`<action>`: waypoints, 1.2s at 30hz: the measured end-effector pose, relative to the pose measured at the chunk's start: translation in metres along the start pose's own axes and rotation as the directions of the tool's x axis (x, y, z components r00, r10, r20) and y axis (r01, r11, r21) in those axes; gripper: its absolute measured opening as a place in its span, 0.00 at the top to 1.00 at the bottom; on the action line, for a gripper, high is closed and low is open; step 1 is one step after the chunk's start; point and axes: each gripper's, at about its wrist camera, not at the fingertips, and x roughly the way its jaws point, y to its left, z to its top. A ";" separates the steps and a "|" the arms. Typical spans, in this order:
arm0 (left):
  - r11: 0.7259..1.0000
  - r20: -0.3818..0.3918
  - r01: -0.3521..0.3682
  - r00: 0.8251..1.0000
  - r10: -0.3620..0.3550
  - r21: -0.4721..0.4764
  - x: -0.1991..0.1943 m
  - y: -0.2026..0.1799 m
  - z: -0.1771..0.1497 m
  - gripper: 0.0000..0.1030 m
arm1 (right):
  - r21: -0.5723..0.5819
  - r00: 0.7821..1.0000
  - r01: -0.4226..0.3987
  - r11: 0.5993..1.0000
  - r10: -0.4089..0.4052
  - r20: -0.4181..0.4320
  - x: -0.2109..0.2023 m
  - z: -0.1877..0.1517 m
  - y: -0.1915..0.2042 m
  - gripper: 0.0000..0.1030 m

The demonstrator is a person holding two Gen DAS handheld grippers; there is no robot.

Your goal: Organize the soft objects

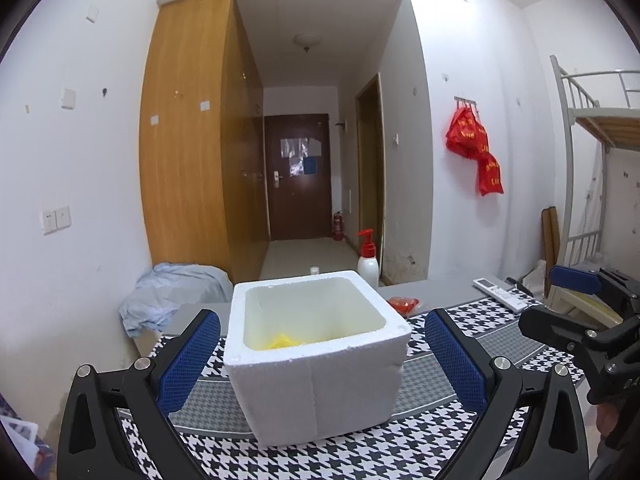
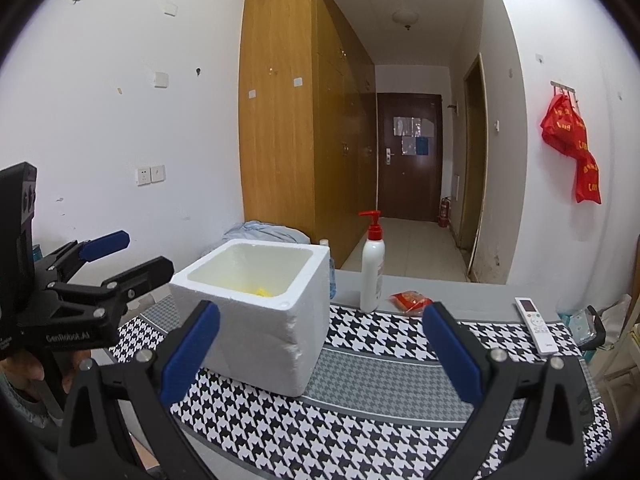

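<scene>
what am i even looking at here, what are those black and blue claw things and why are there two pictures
Those claws are two hand-held grippers, one in each of a person's hands, each with a fisheye camera looking out along its fingers. One picture comes from the left gripper, the other from the right gripper. Both are open and hold nothing.

On the houndstooth tablecloth stands a white foam box, open on top, with something yellow at its bottom. Behind it are a white pump bottle with a red top, a small red packet and a white remote control.
</scene>
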 end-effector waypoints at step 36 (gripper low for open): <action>0.999 0.029 -0.040 0.999 0.041 -0.037 -0.028 0.002 -0.060 0.01 | 0.022 0.994 0.084 0.996 -0.085 0.073 -0.022 -0.058 0.019 0.01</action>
